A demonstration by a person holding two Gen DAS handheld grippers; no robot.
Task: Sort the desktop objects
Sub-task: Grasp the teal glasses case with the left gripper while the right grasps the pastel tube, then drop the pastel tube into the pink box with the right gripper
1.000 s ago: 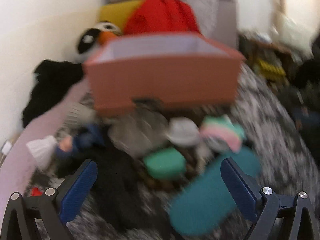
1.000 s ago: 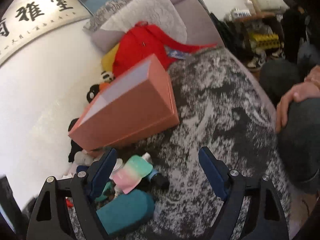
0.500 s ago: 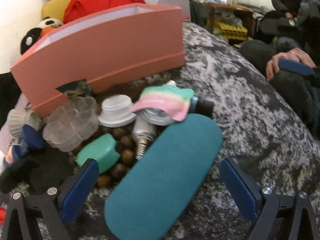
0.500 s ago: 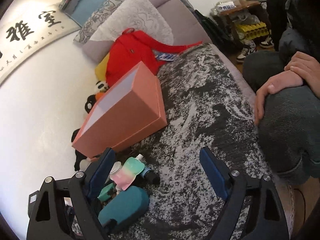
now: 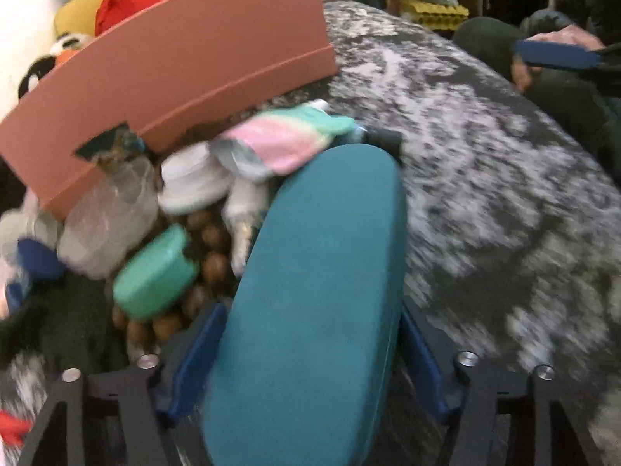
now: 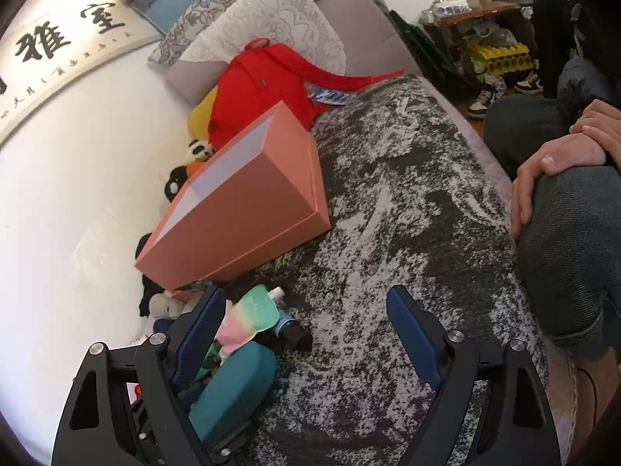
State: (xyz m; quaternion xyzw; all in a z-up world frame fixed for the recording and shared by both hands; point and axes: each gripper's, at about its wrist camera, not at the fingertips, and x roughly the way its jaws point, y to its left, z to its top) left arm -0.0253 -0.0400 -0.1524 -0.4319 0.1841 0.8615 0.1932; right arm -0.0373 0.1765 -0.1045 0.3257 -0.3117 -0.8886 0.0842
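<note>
A: Your left gripper (image 5: 310, 345) is closing, its jaws either side of the teal case (image 5: 314, 303); whether they touch yet, I cannot tell.

B: And your right gripper (image 6: 306, 334)?

A: Spread wide, empty. The case lies just before the pink box (image 5: 174, 77).

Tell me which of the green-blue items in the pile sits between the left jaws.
The long teal case, flanked by the closing left gripper; the small mint-green container lies outside, beside the brown beads.
</note>
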